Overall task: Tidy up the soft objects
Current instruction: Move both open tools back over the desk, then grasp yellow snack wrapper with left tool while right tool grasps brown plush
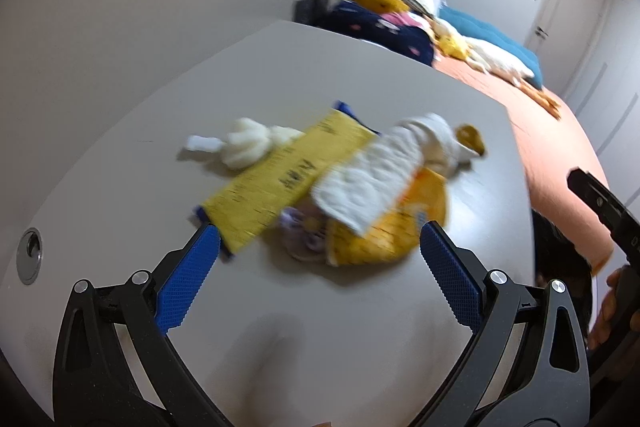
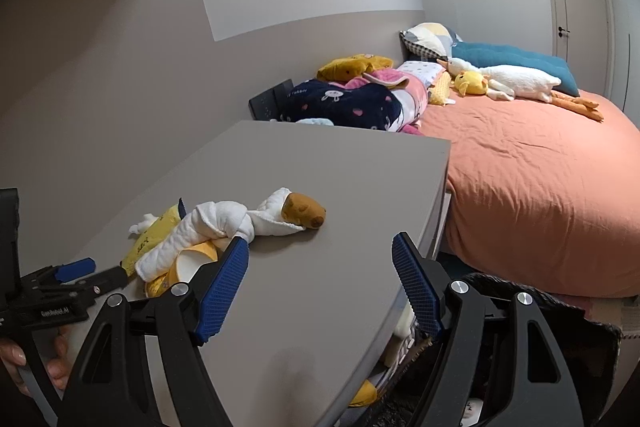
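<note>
1. We see our left gripper spread wide over the grey table, gripping nothing
2. Our right gripper is likewise wide apart and empty
3. Just ahead, a heap lies on the table: a white towel, a yellow cloth, a brown plush toy
4. Beyond the table we see an orange bed with a white goose plush

Stood against pale grey walls: a matte grey surface, beside it a bed under a rumpled orange cover. Lit evenly. Showed a panelled white door with a dark handle beyond the bed.
</note>
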